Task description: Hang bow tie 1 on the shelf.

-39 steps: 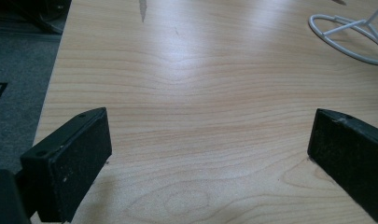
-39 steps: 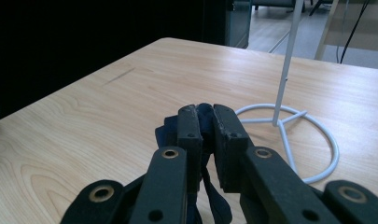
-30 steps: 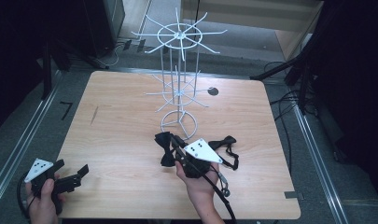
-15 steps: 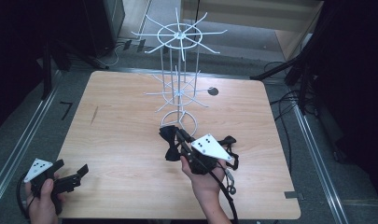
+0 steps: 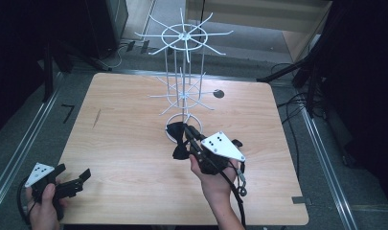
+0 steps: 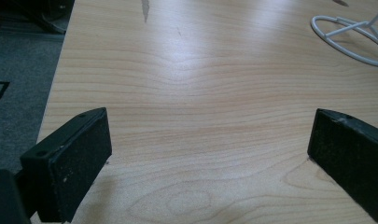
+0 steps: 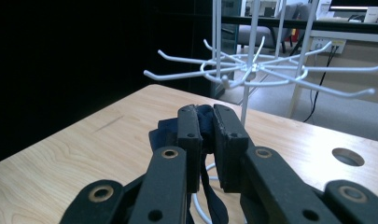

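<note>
Clamping a dark blue cloth bow tie [image 5: 178, 139], right claw [image 7: 205, 122] facing the white wire hook rack [image 5: 184, 91] just ahead; left claw [image 6: 210, 154] gaping, far off.

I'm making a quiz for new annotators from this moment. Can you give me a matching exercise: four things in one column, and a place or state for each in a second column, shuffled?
Column 1
1. left tongs
2. right tongs
3. white wire rack
4. round hole

Column 2
A. stands upright on a ring base, hooks bare
B. shut on a black strap
C. in the tabletop, beyond the rack's base
D. open, at the table's near left corner

Pairs: 1-D, 2-B, 3-A, 4-C
</note>
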`<act>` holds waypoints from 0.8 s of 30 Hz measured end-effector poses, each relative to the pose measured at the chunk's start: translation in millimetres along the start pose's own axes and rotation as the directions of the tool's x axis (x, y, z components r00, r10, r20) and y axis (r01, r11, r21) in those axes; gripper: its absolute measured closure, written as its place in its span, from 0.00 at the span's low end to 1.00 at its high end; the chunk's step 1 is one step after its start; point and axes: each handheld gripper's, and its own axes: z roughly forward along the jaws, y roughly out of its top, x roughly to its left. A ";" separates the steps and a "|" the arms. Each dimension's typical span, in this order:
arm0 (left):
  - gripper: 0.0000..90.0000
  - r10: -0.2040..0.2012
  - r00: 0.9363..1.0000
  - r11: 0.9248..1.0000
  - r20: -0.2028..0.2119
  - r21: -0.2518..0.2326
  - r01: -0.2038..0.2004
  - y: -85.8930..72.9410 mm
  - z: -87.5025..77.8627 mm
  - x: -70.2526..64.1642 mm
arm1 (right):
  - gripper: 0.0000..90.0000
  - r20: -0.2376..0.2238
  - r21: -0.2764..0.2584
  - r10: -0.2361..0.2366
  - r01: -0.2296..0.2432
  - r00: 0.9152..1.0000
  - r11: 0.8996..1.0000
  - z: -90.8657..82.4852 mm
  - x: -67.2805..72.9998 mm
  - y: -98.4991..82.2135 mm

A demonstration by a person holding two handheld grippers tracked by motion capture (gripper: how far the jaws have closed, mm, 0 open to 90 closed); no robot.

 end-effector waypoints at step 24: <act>0.00 -0.004 1.000 1.000 0.004 -0.003 0.004 -0.1 0.0 0.4 | 0.92 -0.004 -0.043 -0.020 0.020 1.000 0.999 -5.2 -4.3 25.5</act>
